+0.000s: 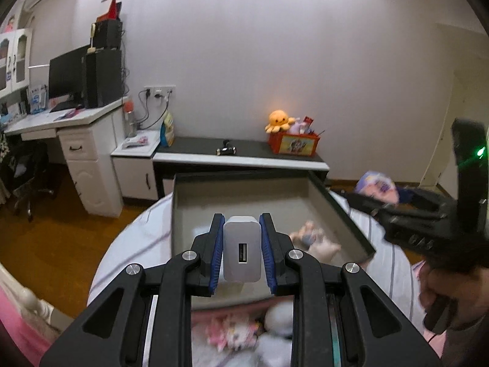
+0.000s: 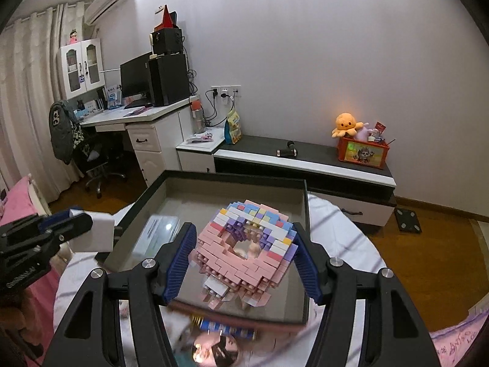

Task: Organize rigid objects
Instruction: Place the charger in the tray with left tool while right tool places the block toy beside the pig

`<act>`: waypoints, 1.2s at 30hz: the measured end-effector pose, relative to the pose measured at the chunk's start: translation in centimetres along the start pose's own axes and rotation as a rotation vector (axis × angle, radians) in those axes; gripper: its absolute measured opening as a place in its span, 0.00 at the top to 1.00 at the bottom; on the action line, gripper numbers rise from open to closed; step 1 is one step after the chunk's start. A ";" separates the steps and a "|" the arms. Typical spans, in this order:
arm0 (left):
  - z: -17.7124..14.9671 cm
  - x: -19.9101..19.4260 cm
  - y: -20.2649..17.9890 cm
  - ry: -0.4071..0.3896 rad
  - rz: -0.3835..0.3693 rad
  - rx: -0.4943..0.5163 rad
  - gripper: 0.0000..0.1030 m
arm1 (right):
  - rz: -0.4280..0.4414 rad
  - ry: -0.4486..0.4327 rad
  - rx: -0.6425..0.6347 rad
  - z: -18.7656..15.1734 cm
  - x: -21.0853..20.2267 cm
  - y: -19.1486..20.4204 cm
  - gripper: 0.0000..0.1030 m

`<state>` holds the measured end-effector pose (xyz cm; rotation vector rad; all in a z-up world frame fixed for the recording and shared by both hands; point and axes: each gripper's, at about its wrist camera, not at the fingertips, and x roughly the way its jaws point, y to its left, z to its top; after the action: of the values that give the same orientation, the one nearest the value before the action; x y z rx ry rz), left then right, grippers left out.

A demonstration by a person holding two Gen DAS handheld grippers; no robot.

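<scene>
Above the open tray [image 2: 232,180], each hand-held gripper is clamped: left [image 1: 242,246] on the charger [image 1: 242,249], right [image 2: 243,260] on the brick model [image 2: 244,250]. Lower both gently and level before releasing.

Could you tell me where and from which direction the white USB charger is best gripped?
Grip the USB charger across its two flat side faces, coming end-on toward the USB port face. Those faces are parallel, so the pads seat flush, as the left gripper shows now, shut on it above the tray.

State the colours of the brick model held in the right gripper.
Mostly pink brick model, with purple, white, blue and yellow bricks; right wrist view.
</scene>
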<state>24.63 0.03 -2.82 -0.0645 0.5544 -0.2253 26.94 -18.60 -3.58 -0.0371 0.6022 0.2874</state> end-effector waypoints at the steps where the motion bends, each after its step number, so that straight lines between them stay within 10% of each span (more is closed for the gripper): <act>1: 0.5 0.7 -0.1 -0.001 -0.006 0.000 0.77 | 0.000 0.007 0.002 0.3 0.8 -0.2 0.38; 13: 0.7 10.3 -1.8 0.134 -0.013 0.018 0.73 | 0.022 0.147 0.068 0.3 8.7 -2.7 0.38; 18: 0.4 9.1 -1.4 0.091 0.045 0.002 0.02 | 0.026 0.171 0.111 -0.3 9.3 -3.4 0.13; 21: 0.4 7.3 -0.9 0.058 0.067 0.005 0.00 | 0.022 0.159 0.142 -0.4 8.5 -3.7 0.00; 36: -2.7 -1.6 1.7 0.027 0.113 -0.073 0.00 | -0.021 0.075 0.198 -2.5 0.5 -2.3 0.00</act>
<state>22.23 2.06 -4.51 -0.1007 0.5914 -0.0959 26.60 -21.01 -6.01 0.1365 0.7015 0.2061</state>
